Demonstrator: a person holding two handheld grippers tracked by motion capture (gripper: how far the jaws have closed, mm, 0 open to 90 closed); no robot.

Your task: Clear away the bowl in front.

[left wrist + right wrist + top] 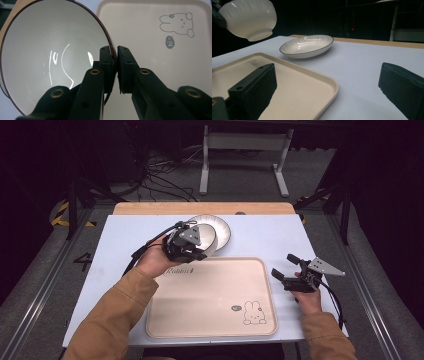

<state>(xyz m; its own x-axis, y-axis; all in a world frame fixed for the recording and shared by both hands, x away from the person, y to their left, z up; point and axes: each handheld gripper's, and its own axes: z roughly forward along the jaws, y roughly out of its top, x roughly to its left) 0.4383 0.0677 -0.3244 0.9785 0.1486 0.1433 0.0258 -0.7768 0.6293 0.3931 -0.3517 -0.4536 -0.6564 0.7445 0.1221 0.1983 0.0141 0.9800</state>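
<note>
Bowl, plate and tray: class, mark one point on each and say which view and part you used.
bowl point(249, 18), right gripper view, ribbed outer wall.
plate point(305, 46), right gripper view, inner surface.
tray point(210, 295), high view, bare floor left of the rabbit drawing.

White table point(125, 240) with beige tray point(210, 295) and plate point(222, 227).

On the tray point(140, 30) I read "hi~" in a small dark speech bubble point(170, 42), just beside the line-drawn rabbit point(178, 23) near one corner; in the high view the same bubble point(236, 308) sits near the tray's near right corner. At the tray's far left corner a short printed line point(179, 270) looks like "Rabbit", though I cannot read it for sure. On the floor left of the desk I see a painted "4" point(83, 261).
</note>
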